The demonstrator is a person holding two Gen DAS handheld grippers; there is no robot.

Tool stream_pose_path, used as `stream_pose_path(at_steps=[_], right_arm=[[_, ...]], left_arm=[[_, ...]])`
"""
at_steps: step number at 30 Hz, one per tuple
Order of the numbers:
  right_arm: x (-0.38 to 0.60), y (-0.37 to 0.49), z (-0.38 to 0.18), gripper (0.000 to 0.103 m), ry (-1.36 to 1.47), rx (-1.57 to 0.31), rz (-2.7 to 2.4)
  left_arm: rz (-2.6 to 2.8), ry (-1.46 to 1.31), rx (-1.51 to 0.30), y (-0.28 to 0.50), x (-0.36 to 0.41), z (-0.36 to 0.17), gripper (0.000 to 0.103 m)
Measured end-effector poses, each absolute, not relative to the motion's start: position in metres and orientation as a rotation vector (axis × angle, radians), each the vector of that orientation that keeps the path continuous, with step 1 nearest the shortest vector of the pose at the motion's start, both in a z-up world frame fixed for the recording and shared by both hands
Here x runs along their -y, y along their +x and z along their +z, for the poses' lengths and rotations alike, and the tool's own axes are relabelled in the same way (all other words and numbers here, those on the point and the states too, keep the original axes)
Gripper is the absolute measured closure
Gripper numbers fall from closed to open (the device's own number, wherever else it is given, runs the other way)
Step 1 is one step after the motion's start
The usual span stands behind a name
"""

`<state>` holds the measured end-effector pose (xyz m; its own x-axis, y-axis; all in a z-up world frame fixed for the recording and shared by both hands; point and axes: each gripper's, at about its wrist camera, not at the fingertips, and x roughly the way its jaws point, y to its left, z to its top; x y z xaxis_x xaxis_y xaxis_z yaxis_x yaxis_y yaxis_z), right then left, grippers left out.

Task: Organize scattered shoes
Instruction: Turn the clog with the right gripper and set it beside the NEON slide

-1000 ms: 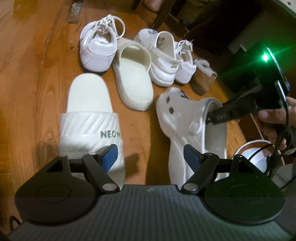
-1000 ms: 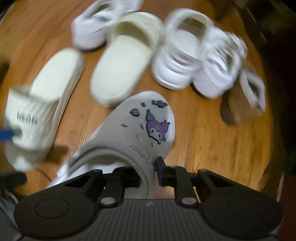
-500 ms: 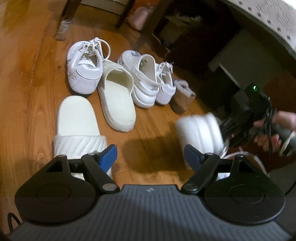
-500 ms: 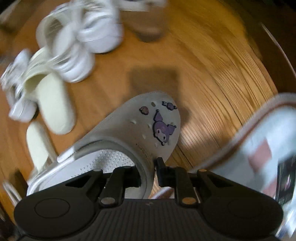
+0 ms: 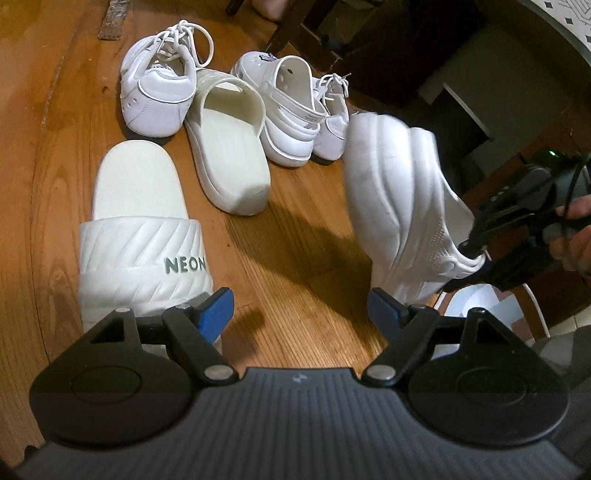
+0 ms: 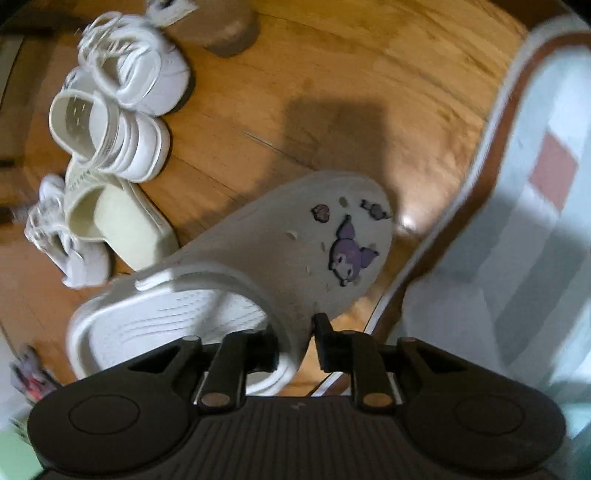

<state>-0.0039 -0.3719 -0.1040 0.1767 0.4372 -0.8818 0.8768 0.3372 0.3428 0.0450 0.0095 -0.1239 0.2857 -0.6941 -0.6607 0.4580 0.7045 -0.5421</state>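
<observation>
Wooden floor [image 5: 303, 236] under white shoes; left tool [image 5: 301, 306] agape, right tool [image 6: 295, 345] loosening around clog [image 6: 258, 266] rim.

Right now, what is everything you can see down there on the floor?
sneakers: two, white, far row, apart
clogs: two, white; one in the far row, one held up at right
slides: two, cream-white; one marked NEON near left, one in the far row
brown shoe: one, end of the row
rug: one, grey with a red patch, right
floor: wood
left gripper: open, empty
right gripper: jaws opening, clog rim between them
hand: one, holding the right gripper
</observation>
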Motion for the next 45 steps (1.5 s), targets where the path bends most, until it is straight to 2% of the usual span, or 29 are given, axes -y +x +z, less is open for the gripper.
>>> stream_pose_path(at_steps=[4,6,9,10,11,12,13,15,17,18,23,31,40,45], right_arm=[[0.387,-0.020,-0.101,0.085,1.507,-1.298,-0.470],[0.391,-0.021,-0.101,0.084,1.529,-1.244,-0.460],[0.381,0.003,-0.096,0.085,1.299,-1.301,-0.358],[0.375,0.014,-0.092,0.081,1.193,-1.324,-0.288],[0.368,0.024,-0.088,0.066,1.084,-1.342,-0.216],[0.357,0.035,-0.080,0.057,0.951,-1.344,-0.130],[0.346,0.045,-0.072,0.038,0.812,-1.338,-0.046],[0.318,0.057,-0.047,0.029,0.443,-1.256,0.097],[0.299,0.060,-0.040,0.004,0.218,-1.212,0.197],[0.290,0.060,-0.038,0.001,0.106,-1.189,0.245],[0.255,0.050,-0.093,0.002,-0.353,-1.382,0.403],[0.239,0.057,-0.151,0.001,-0.456,-1.411,0.302],[0.234,0.046,-0.146,0.005,-0.339,-1.333,0.094],[0.257,0.051,-0.131,0.005,-0.184,-1.287,-0.055]], left_arm=[[-0.770,-0.276,-1.026,0.047,-0.012,-0.127,0.024],[-0.751,-0.275,-1.031,0.050,-0.013,-0.131,0.024],[-0.738,-0.287,-1.037,0.054,-0.014,-0.134,0.024],[-0.737,-0.285,-1.038,0.053,-0.014,-0.134,0.024],[-0.736,-0.282,-1.039,0.054,-0.014,-0.134,0.024],[-0.736,-0.280,-1.039,0.054,-0.013,-0.135,0.024],[-0.736,-0.275,-1.038,0.054,-0.013,-0.134,0.024],[-0.735,-0.268,-1.033,0.055,-0.013,-0.133,0.024],[-0.737,-0.270,-1.028,0.056,-0.014,-0.132,0.024],[-0.739,-0.273,-1.027,0.058,-0.014,-0.132,0.024],[-0.748,-0.274,-1.035,0.060,-0.015,-0.132,0.024],[-0.828,-0.274,-1.117,0.055,-0.001,-0.141,0.024],[-0.804,-0.218,-1.146,0.048,0.001,-0.150,0.024],[-0.804,-0.217,-1.112,0.044,0.002,-0.141,0.024]])
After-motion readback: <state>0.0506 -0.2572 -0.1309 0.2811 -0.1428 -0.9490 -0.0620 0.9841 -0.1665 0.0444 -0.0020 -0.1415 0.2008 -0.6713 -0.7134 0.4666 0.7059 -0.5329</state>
